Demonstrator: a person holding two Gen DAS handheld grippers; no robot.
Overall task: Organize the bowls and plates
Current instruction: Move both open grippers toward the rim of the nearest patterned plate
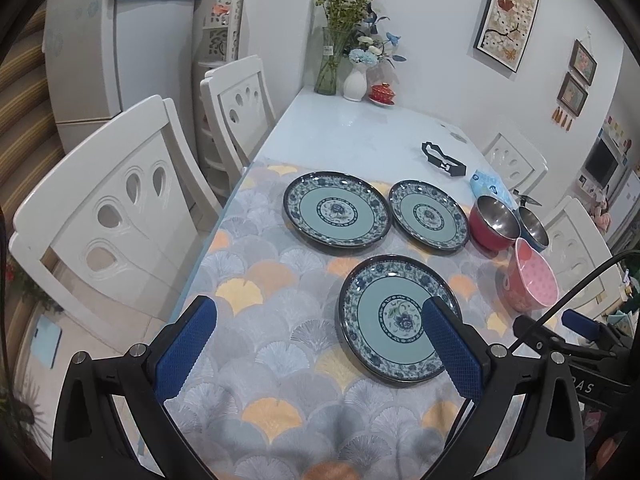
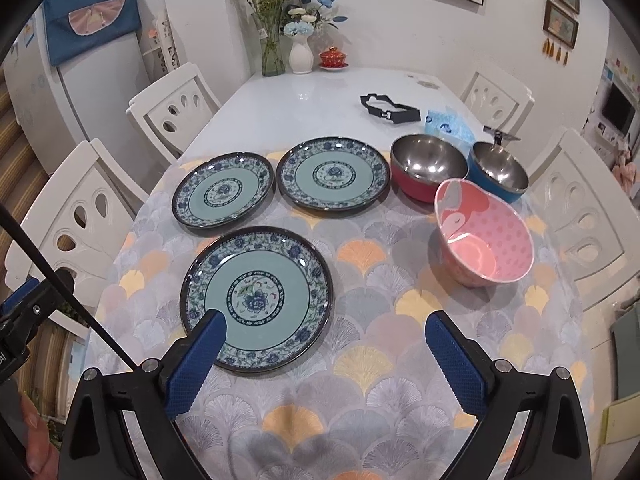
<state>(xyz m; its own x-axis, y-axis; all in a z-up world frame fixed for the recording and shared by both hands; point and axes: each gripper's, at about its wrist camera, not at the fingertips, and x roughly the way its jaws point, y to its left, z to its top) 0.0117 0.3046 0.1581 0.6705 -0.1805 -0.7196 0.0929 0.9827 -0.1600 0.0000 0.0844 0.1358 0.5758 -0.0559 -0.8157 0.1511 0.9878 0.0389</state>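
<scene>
Right wrist view: showed 3 patterned plates (image 2: 256, 298) spread on a fan-print tablecloth (image 2: 360, 400), with 3 bowls to their right — red bowl (image 2: 428, 168) and blue bowl (image 2: 498, 170) steel-lined, pink bowl (image 2: 486, 234) tilted. Right gripper (image 2: 326, 350) and left gripper (image 1: 318, 342) hovered spread wide, holding nothing. Plates looked glazed, stiff, breakable, probably slick; best pinched at a raised rim.

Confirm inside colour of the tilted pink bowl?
Tilted pink dotted bowl: glossy pink interior with paler polka dots and a white patch near the rim. Clearest in the right wrist view.
</scene>
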